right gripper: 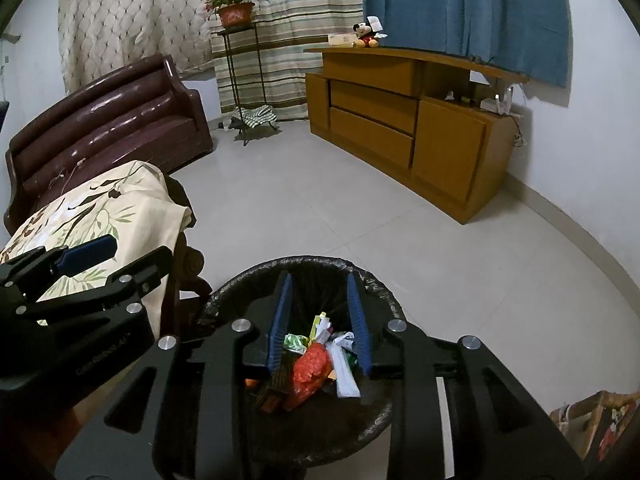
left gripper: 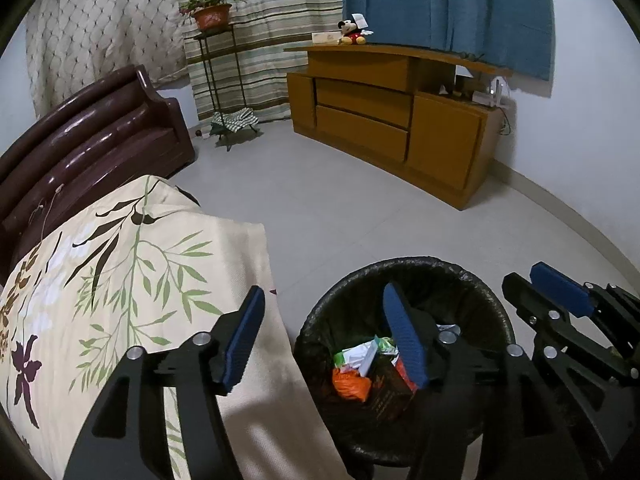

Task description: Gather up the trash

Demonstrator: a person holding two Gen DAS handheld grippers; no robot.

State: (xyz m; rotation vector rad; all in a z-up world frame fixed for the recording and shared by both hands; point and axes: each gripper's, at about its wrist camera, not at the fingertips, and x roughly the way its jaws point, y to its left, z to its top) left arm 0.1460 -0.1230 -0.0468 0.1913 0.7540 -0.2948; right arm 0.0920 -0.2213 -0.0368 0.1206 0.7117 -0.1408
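trash bin [right gripper: 384, 300] with the black liner is the anchor here – the floral cloth [left gripper: 132, 280] lies just left of it. both tools hang over it: left gripper [left gripper: 324, 336] spread wide and empty, straddling the bin's left rim, right gripper [right gripper: 320, 320] apart too, empty. wrappers [right gripper: 312, 368] sit inside the bin. i'd back straight up before swinging away so no finger snags that liner.

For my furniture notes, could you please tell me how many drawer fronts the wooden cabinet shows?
3 on the wooden cabinet: a top drawer under the countertop, a middle drawer and a bottom drawer stacked below. The panels beside them look like doors.
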